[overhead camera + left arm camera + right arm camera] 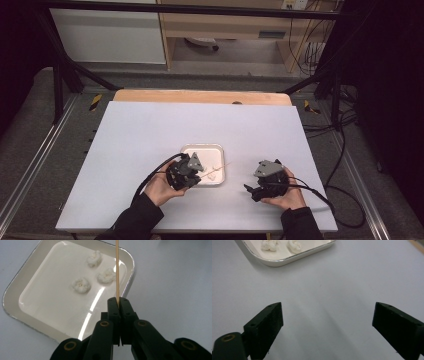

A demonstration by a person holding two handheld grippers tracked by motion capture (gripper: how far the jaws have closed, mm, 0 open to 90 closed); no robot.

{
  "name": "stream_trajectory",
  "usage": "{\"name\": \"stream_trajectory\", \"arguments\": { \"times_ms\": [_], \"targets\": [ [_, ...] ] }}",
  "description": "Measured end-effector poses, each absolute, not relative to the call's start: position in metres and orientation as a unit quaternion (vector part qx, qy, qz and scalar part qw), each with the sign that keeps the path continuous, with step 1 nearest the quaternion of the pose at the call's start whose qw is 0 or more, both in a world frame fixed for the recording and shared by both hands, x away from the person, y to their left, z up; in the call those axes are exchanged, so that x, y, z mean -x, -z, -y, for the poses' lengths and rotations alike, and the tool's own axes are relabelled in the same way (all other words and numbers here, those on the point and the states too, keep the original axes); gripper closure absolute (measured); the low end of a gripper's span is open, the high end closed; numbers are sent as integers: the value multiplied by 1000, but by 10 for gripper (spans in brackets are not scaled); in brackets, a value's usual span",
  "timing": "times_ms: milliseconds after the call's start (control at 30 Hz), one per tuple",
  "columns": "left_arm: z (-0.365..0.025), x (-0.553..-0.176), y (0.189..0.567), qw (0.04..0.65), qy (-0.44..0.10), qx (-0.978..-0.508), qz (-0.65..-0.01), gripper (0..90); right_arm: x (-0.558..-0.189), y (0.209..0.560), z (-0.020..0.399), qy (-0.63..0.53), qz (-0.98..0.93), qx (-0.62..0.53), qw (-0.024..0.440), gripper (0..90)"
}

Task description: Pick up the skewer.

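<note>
While the left gripper (118, 302) pinches a thin wooden skewer (117, 270) between fully closed jaws, the stick reaches out over the white tray (15, 290), passing close by one of three popcorn pieces (81, 285) lying in it. The right gripper (327, 322) hangs over bare table (324, 285) beside the tray, jaws spread wide and empty. Risk: the skewer is held only at its end, so pressing on a loose kernel may swivel the stick or push the kernel aside

A white table (150, 145) with a wooden strip along its far edge carries one thing directly: a square white tray (216, 149), set toward the near edge, about midway between the left and right edges.
</note>
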State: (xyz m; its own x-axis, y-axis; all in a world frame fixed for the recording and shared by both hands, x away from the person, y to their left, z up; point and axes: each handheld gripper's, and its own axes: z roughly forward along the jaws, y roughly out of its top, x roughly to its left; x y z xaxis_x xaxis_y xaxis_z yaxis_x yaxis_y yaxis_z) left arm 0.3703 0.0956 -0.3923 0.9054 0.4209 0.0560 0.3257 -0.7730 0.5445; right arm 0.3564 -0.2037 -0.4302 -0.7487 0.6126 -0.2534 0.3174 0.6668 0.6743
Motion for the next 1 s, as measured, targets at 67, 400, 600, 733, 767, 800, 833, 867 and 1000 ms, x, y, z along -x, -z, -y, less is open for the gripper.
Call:
{"name": "stream_trajectory", "arguments": {
  "times_ms": [67, 400, 600, 733, 767, 800, 833, 867, 1000],
  "targets": [
    [-102, -368, 391, 283, -93, -932, -205, 888, -357, 432, 205, -323, -876, -281, 219, 59],
    [-139, -358, 393, 335, -119, -900, -251, 888, -359, 431, 204, -364, -856, -321, 179, 14],
    [-158, -351, 399, 364, -128, -880, -275, 888, -360, 426, 201, -381, -844, -338, 171, 5],
    [-167, -348, 403, 376, -134, -871, -286, 888, -361, 423, 196, -389, -839, -341, 171, 5],
    [-169, -347, 404, 381, -133, -868, -291, 888, -362, 423, 194, -392, -836, -344, 168, 5],
    [-172, -345, 405, 385, -134, -865, -293, 888, -362, 423, 193, -394, -835, -348, 165, 5],
    [-174, -344, 406, 385, -136, -864, -294, 888, -364, 423, 192, -393, -835, -346, 169, 5],
    [-176, -343, 407, 387, -139, -862, -297, 888, -364, 422, 190, -393, -835, -348, 168, 5],
    [-185, -338, 411, 394, -147, -855, -304, 888, -366, 420, 183, -396, -833, -347, 168, 5]
  ]
}}
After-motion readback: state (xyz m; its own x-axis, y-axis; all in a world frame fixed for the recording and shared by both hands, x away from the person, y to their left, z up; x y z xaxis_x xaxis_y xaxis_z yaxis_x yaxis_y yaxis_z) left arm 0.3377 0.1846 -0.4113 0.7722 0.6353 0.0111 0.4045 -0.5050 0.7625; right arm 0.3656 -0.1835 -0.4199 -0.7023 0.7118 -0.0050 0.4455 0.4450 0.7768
